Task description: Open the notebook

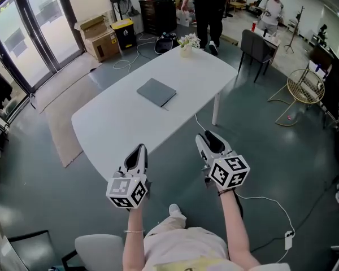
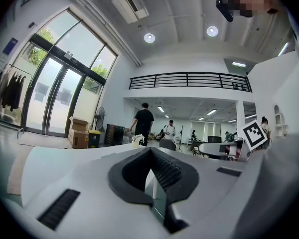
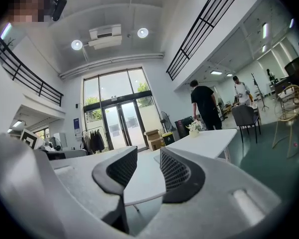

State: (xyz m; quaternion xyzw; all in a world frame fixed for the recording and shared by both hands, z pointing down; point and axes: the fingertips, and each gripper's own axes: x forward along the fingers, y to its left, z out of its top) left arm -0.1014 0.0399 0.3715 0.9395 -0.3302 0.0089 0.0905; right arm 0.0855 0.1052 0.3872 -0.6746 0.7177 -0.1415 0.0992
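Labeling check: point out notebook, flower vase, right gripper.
notebook [image 1: 156,92], head view, middle of cover.
flower vase [image 1: 185,51], head view, vase body.
right gripper [image 3: 148,154], right gripper view, midway between open fingertips.

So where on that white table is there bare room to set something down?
The white table is mostly bare: one patch between its near end and the closed notebook, another between the notebook and the flower vase at the far end. Strips along both long edges beside the notebook are free. Only the far end by the vase is tight.
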